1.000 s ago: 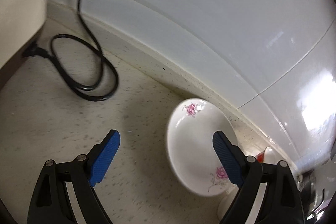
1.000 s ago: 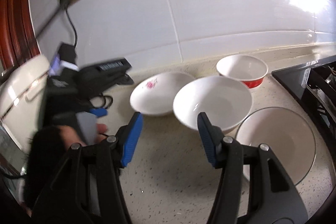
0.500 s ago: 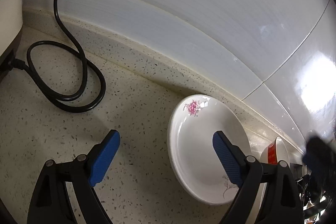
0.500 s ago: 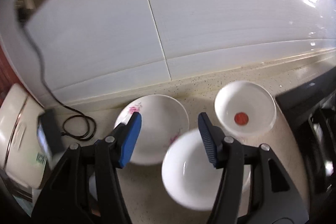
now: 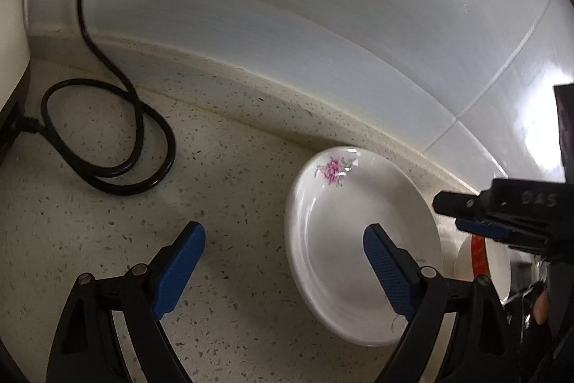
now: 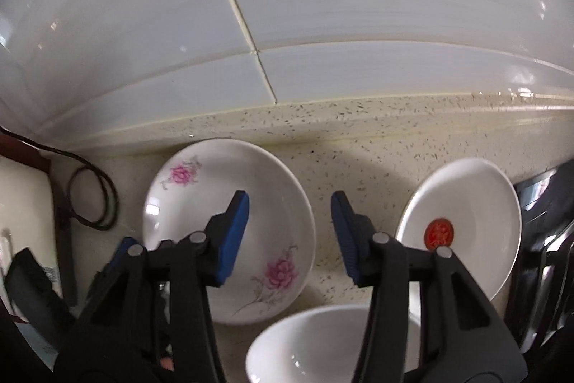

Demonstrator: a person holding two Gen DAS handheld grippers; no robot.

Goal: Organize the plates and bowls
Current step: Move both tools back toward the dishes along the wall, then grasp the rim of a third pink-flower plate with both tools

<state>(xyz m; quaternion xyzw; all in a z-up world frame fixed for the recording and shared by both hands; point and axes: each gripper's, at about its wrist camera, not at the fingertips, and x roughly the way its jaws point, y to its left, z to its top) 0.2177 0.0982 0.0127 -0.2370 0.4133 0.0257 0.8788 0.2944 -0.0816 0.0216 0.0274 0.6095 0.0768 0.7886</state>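
Observation:
A white plate with pink flowers [image 5: 344,239] lies on the speckled counter near the wall; it also shows in the right wrist view [image 6: 201,210]. My left gripper [image 5: 283,261] is open and empty, low over the counter at the plate's left edge. My right gripper [image 6: 290,232] is open and empty, above the plate's right rim; it also shows in the left wrist view [image 5: 480,221]. A plain white bowl [image 6: 315,343] sits just below it. A white bowl with a red mark inside [image 6: 466,225] stands to the right; its red outer band shows in the left wrist view [image 5: 480,253].
A black power cord [image 5: 107,146] is coiled on the counter at the left, running to a cream appliance [image 6: 21,232]. The tiled wall [image 6: 323,24] stands just behind the dishes. A dark stove edge [image 6: 545,239] lies at the far right.
My right gripper has moved forward and down over the flowered plate, and now enters the left wrist view. The left gripper has shifted a little and stays open.

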